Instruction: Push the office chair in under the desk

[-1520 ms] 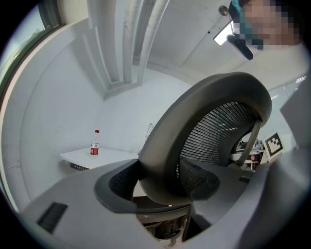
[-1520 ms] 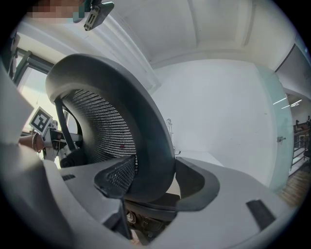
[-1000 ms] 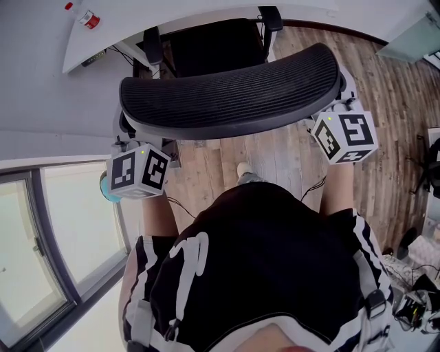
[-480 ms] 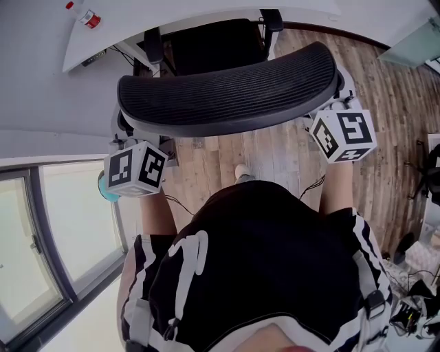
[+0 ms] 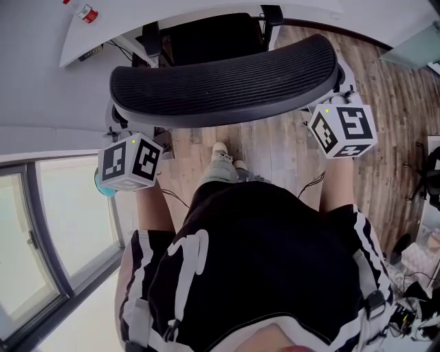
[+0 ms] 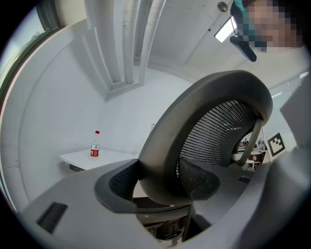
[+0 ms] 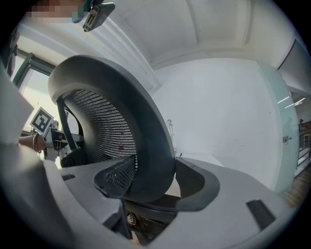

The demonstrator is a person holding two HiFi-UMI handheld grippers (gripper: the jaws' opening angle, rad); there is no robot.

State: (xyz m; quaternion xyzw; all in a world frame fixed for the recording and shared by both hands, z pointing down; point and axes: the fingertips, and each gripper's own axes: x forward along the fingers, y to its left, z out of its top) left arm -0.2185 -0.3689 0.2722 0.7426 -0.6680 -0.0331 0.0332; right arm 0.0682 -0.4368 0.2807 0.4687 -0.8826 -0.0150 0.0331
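Clamped onto the backrest rims of the office chair (image 5: pixel 227 79) with left gripper (image 6: pixel 158 182) and right gripper (image 7: pixel 155 182), one each side; partly tucked under the far desk (image 5: pixel 110 27), seat only; more pushing forward needed.

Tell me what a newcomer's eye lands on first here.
The curved black mesh chair backrest fills the upper middle of the head view. The left gripper and right gripper each clamp one of its ends. Beyond it, a white desk carries a red-capped bottle at top left.
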